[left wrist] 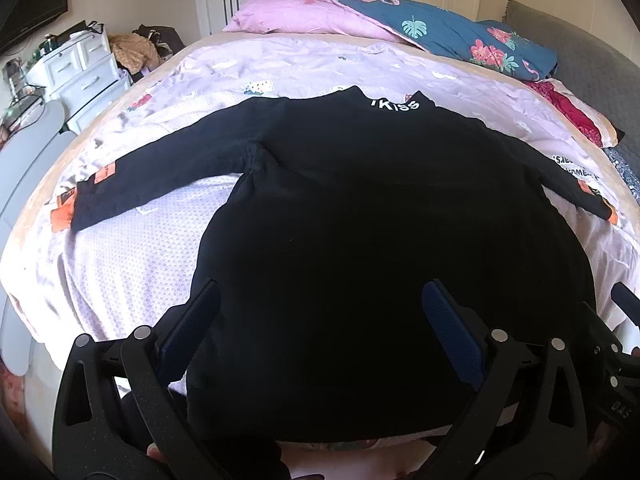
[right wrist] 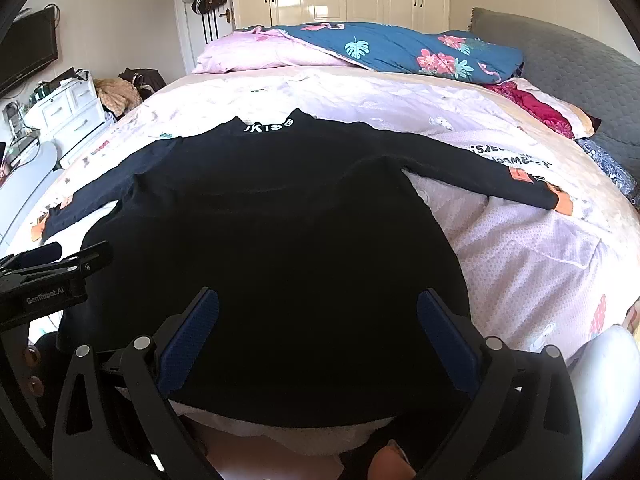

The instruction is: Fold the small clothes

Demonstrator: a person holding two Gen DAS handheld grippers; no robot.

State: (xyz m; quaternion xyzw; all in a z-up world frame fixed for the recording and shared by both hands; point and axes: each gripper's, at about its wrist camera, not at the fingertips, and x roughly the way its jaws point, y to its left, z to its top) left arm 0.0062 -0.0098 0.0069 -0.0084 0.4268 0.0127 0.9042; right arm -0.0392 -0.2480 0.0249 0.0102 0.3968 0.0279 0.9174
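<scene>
A small black long-sleeved top (left wrist: 360, 220) lies flat on the bed, collar with white lettering at the far side, both sleeves spread out to the sides. It also shows in the right wrist view (right wrist: 280, 240). My left gripper (left wrist: 322, 292) is open, its blue-padded fingers (left wrist: 452, 328) hovering over the near hem, left of centre. My right gripper (right wrist: 318, 300) is open over the near hem, right of centre. The left gripper's body (right wrist: 48, 276) shows at the left edge of the right wrist view. Neither holds anything.
The bed has a pale pink patterned sheet (left wrist: 128, 264). A pink and blue floral duvet (left wrist: 420, 28) is bunched at the far side. A grey headboard (right wrist: 580, 68) stands at the right. White drawers (left wrist: 76, 68) stand left of the bed.
</scene>
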